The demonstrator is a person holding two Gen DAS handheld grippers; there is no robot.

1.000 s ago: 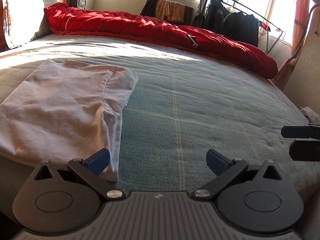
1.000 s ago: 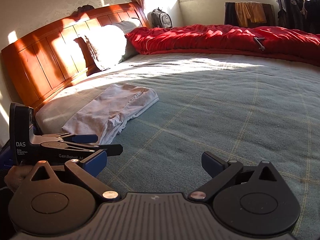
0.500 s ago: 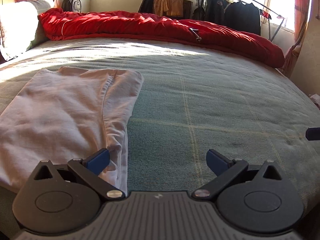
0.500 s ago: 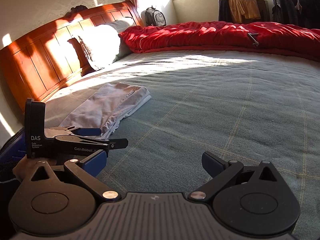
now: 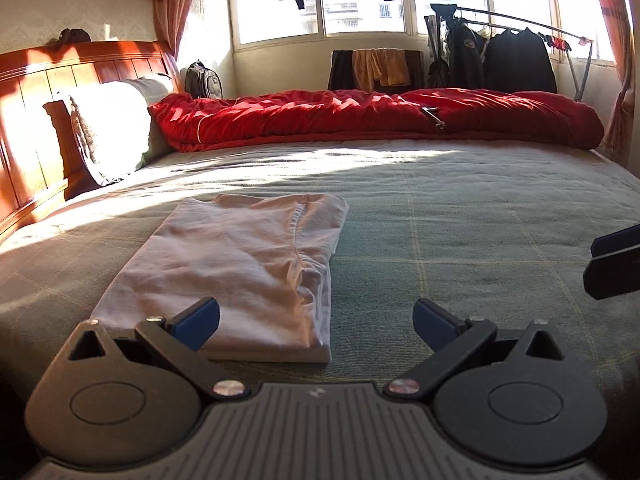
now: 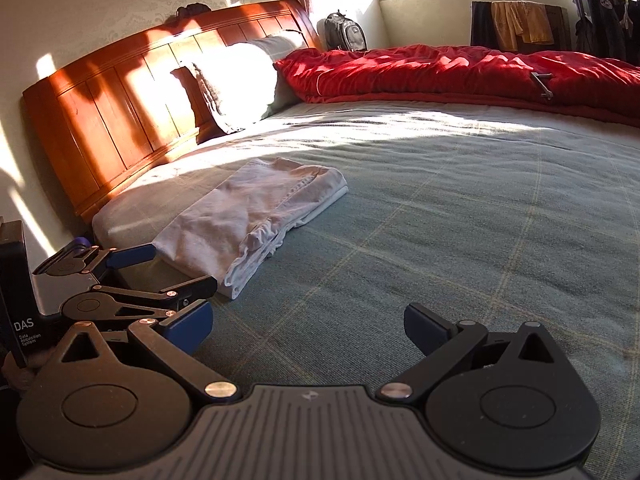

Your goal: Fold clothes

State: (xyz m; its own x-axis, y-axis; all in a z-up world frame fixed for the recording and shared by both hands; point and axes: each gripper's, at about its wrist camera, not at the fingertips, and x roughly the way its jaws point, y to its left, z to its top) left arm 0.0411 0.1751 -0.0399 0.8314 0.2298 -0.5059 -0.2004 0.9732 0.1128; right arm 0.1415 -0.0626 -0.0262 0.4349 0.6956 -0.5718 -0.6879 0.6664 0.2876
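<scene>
Folded pale garment [image 5: 244, 264] lies lengthwise just ahead of the left gripper [image 5: 316, 320] — nearer than the right gripper [image 6: 308, 326] — both spread wide, empty

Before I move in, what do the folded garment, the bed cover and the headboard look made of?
Folded garment: thin, soft woven or knit cloth, likely cotton, matte pale pink-white; it creases finely and shows a stitched seam. Bed cover: coarser matte green textile with faint pale grid lines. Headboard: reddish wood, glossy, probably varnished, with plank grooves and sun glare.
</scene>
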